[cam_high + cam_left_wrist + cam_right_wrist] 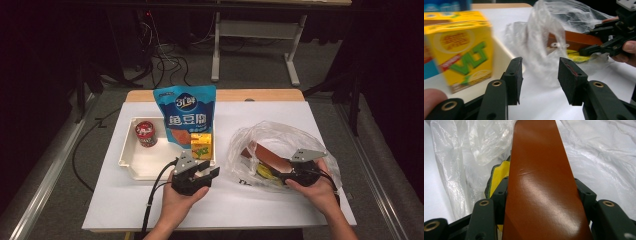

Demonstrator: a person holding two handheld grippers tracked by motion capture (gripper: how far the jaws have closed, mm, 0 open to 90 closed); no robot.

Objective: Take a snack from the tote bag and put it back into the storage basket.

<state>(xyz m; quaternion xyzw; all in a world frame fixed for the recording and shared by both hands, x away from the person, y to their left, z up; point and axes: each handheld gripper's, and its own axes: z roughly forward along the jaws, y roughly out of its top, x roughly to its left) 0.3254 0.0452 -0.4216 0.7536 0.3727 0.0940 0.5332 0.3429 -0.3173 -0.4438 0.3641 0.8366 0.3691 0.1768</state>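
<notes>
A flat, glossy brown rectangular pack [541,182] lies inside the crumpled clear plastic bag [280,137] near the bench's right edge, and the right gripper [280,172] is clenched across the pack's width, its black jaws pressing on the two long edges in the right gripper view. The pack looks stiff and smooth, so it should keep its shape when lifted, though the shiny skin could slide between the pads; a hold across the narrow width near the close end, as now, seems the soundest place. Beside it in the bag lies a yellow item with a dark green rim [499,172] (what it is cannot be made out). The bag film is thin, soft and light, and would likely drag along with the pack unless pinned. The left gripper [206,175] hangs released just off the front right corner of the white shallow plastic tray [131,162], its jaws apart with nothing between them and pointing toward the bag. In the tray, toward the bench's left side, stand a yellow drink carton with green lettering [461,47], a blue stand-up snack pouch [187,112] and a red tin can [145,134]; none is touched.
</notes>
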